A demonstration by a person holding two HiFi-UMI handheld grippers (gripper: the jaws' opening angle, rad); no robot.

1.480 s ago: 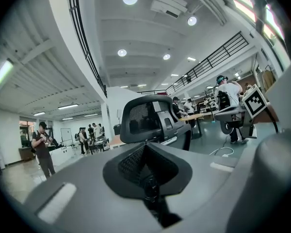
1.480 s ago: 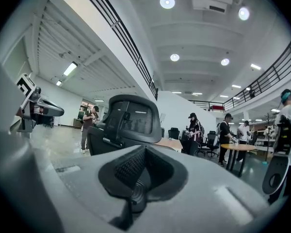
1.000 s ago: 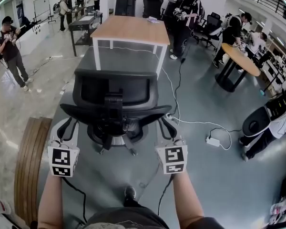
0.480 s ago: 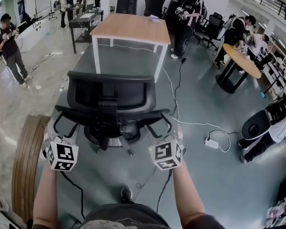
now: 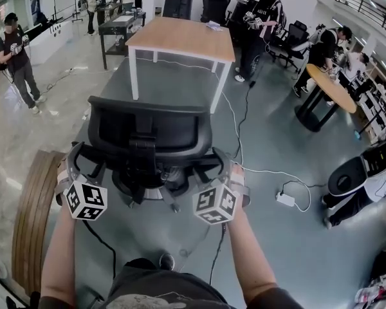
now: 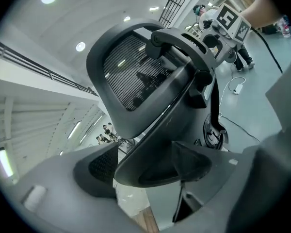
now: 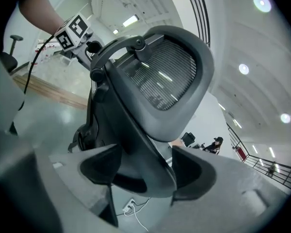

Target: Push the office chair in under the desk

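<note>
A black mesh-back office chair (image 5: 148, 131) stands with its back toward me, a stretch of floor short of the wooden desk with white legs (image 5: 180, 37). My left gripper (image 5: 75, 164) sits round the chair's left armrest (image 6: 155, 166). Its jaws are opening and the pads (image 6: 101, 165) stand off the armrest. My right gripper (image 5: 228, 167) sits round the right armrest (image 7: 140, 176), jaws likewise opening, the armrest loose between the pads (image 7: 196, 174). The backrest (image 6: 136, 76) (image 7: 169, 72) fills both gripper views.
A curved wooden bench (image 5: 32, 217) lies at my left. A white cable runs across the floor to a power strip (image 5: 284, 199) on the right. A round table (image 5: 331, 82), a black table (image 5: 119, 26) and several people stand around the room.
Both pairs of jaws have spread apart round the armrests that they were shut on. My hands have drawn slightly closer to the chair's back.
</note>
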